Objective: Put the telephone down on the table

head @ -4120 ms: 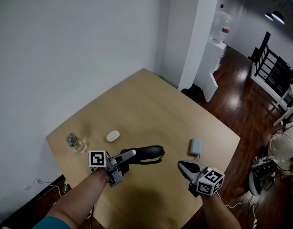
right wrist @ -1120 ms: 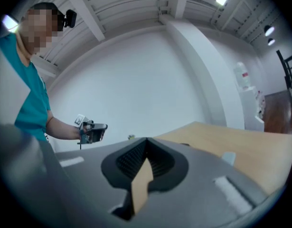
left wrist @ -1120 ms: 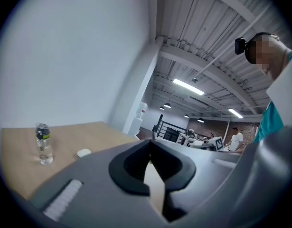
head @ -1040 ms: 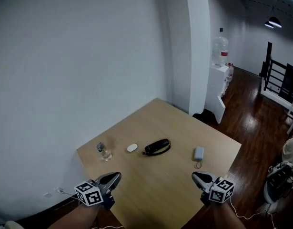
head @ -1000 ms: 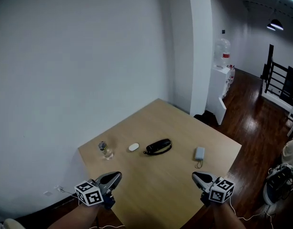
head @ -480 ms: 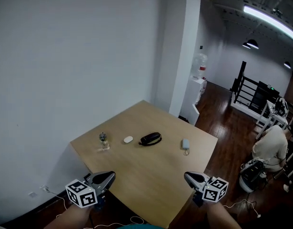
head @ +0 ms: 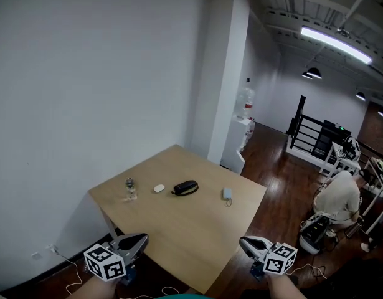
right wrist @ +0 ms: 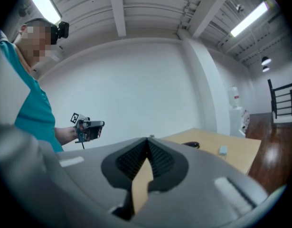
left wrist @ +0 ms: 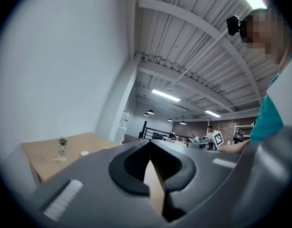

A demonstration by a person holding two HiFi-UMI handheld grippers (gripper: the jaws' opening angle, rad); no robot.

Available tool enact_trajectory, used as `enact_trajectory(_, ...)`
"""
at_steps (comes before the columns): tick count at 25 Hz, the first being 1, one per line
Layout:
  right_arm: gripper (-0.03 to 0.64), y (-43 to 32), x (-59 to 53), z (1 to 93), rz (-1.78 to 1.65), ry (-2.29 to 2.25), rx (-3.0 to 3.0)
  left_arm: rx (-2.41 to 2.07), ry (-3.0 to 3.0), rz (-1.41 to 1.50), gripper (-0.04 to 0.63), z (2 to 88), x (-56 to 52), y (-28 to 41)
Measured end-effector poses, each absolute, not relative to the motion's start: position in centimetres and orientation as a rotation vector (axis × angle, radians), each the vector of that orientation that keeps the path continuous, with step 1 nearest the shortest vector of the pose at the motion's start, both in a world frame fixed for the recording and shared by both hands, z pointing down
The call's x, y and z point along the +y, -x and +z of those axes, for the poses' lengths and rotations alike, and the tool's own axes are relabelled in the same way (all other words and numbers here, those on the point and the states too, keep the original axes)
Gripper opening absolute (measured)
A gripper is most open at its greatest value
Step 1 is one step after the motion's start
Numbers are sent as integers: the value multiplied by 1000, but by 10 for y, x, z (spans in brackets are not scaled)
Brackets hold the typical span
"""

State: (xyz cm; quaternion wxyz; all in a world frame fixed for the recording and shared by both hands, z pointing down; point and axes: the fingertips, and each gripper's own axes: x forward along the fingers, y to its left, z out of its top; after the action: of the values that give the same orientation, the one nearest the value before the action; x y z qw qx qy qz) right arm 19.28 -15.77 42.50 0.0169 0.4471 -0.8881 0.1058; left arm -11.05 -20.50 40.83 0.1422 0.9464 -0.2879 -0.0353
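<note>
The telephone (head: 185, 187) is just a small dark shape far out on the table (head: 197, 229) in the head view, too small for any detail, and the little white thing (head: 159, 189) beside it is too tiny to name. The bottom edge chops off everything behind the left gripper (head: 140, 237) and the right gripper (head: 245, 242). In the left gripper view, that gripper's own body hides the telephone and most of the table.
</note>
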Motion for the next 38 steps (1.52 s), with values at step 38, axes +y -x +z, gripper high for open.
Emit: enact_trajectory(38, 2, -59, 96, 454, 511, -1231, -2859, -839, -2677, -21, 6, 440, 87, 207)
